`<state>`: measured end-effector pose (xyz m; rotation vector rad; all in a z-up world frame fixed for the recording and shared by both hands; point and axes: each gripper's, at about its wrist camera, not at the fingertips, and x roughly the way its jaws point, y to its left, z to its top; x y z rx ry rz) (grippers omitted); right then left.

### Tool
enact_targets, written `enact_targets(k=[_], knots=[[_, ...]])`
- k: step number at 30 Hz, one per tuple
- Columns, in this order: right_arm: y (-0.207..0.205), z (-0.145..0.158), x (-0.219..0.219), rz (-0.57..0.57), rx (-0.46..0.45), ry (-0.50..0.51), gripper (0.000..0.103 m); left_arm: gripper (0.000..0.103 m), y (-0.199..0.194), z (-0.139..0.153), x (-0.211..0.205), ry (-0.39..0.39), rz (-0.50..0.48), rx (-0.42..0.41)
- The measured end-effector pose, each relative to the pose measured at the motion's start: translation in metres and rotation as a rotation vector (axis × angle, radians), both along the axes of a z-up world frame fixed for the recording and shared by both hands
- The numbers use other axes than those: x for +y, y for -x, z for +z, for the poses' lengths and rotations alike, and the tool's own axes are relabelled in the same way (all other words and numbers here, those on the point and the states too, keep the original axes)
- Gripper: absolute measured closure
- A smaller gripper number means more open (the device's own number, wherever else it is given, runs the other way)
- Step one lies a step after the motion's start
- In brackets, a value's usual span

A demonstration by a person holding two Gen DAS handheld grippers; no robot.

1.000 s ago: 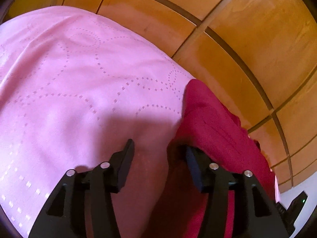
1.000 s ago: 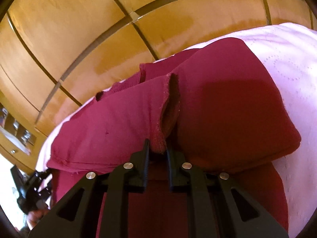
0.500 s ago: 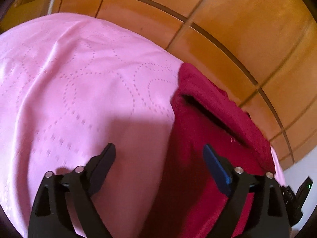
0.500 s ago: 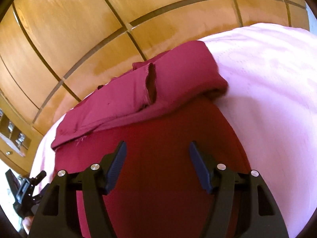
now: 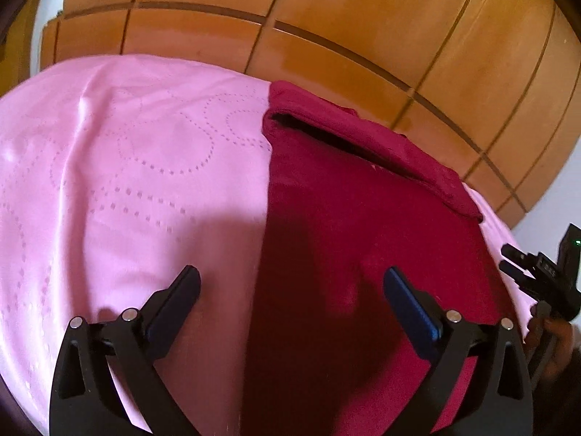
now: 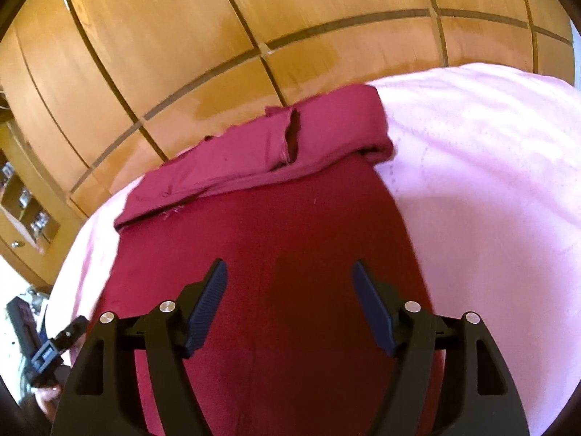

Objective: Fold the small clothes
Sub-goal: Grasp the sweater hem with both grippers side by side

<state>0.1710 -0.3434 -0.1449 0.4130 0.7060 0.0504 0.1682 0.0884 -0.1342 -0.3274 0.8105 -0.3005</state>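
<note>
both tongs, left (image 5: 290,283) and right (image 6: 288,274), have let go and are opening empty; the red garment's (image 6: 272,254) far edge now lies folded over on the pink bedsheet (image 5: 127,167).

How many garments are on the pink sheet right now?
1: a dark red garment lying flat on the pink sheet, its far end folded over near the wooden panelling. Others could lie out of view.
</note>
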Motion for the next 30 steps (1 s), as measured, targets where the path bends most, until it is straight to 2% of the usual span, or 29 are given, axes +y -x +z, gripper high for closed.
enact_targets(k=[6, 9, 15, 19, 26, 30], knots=[[0.018, 0.006, -0.024, 0.004, 0.003, 0.028, 0.033, 0.005, 0.012, 0.005, 0.005, 0.081, -0.131, 0.029], [0.033, -0.001, -0.042, -0.020, 0.021, 0.042, 0.033, 0.014, 0.017, 0.003, 0.006, 0.134, -0.177, 0.046], [0.063, -0.026, -0.076, -0.026, 0.071, -0.054, 0.033, 0.035, 0.019, -0.004, 0.009, 0.177, -0.195, 0.083], [0.079, -0.038, -0.073, 0.026, 0.034, -0.104, 0.033, 0.044, 0.024, -0.006, 0.005, 0.177, -0.260, 0.104], [0.091, -0.044, -0.049, 0.199, -0.001, -0.191, 0.033, 0.045, 0.036, -0.008, -0.001, 0.229, -0.362, 0.130], [0.096, -0.047, -0.041, 0.242, -0.021, -0.239, 0.033, 0.047, 0.039, -0.010, 0.001, 0.269, -0.391, 0.148]])
